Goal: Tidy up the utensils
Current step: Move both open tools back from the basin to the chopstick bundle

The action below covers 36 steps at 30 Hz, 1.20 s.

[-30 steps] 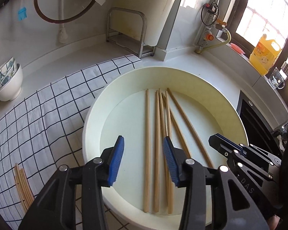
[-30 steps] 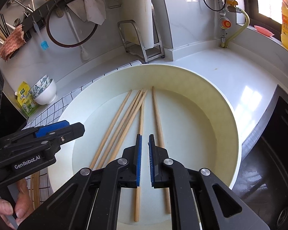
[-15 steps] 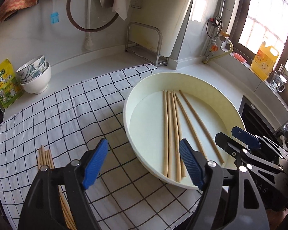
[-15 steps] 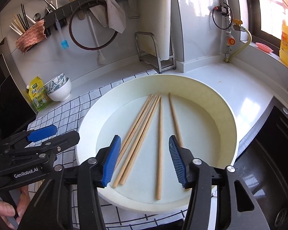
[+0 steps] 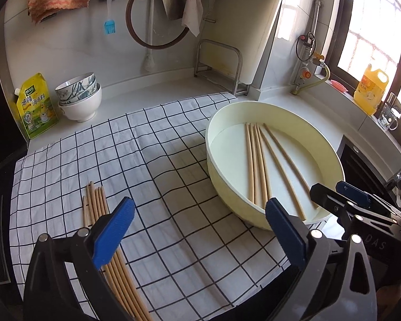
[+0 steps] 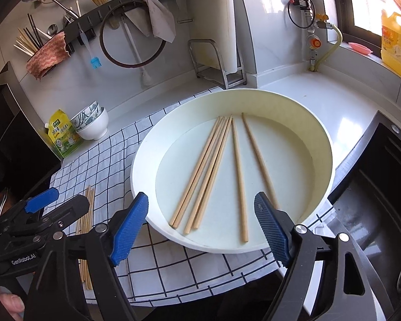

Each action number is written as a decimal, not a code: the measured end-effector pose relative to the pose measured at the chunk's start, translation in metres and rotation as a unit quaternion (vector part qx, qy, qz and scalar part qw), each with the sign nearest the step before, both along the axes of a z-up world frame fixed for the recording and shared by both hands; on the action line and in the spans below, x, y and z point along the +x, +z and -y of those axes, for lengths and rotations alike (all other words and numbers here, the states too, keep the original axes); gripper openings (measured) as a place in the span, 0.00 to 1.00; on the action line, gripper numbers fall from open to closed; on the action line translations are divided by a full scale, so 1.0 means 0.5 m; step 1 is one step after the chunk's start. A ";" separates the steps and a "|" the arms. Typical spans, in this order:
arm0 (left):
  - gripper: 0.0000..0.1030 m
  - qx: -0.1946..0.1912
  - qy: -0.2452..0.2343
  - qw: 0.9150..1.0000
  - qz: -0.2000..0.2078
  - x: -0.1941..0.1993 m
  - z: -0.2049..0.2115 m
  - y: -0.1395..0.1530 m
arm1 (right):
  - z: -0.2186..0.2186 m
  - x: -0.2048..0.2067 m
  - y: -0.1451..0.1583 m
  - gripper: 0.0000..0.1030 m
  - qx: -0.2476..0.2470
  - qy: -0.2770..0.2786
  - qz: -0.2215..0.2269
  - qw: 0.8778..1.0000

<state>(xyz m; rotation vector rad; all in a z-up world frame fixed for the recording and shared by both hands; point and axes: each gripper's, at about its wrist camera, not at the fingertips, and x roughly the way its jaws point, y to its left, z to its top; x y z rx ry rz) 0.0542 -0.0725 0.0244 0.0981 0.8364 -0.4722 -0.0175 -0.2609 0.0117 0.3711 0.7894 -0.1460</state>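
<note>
- Left claw (image 5: 199, 230) has just been opening, jaws wide apart now w/ nothing between them; it hangs over the checked cloth (image 5: 157, 160) on the desk.
- Right claw (image 6: 201, 224) was also just opening, empty, sitting at the near rim of the cream basin (image 6: 318, 139).
- Six loose chopsticks (image 6: 238, 176) lie in the basin, long axes running away from the right claw, so prob that hand's nearer.
- Sorted bundle (image 5: 96, 206) lies on the cloth by the left claw's left finger, same lengthwise direction.
</note>
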 end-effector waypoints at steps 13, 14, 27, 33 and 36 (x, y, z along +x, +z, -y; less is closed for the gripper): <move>0.94 -0.004 0.043 0.999 -0.008 -0.008 -0.109 0.001 | -0.083 0.003 0.015 0.79 0.001 0.031 -0.010 0.999; 0.94 -0.004 0.049 0.999 -0.009 -0.007 -0.122 0.001 | -0.090 0.005 0.014 0.79 0.002 0.033 -0.011 0.999; 0.94 0.033 0.120 0.992 0.007 0.000 -0.255 -0.018 | -0.204 0.040 -0.003 0.80 -0.019 0.069 -0.019 0.997; 0.94 0.036 0.142 0.989 -0.005 0.010 -0.297 -0.044 | -0.257 0.056 -0.008 0.80 -0.050 0.097 -0.001 0.994; 0.94 0.033 0.154 0.987 -0.010 0.018 -0.316 -0.057 | -0.271 0.066 -0.016 0.80 -0.050 0.110 0.002 0.993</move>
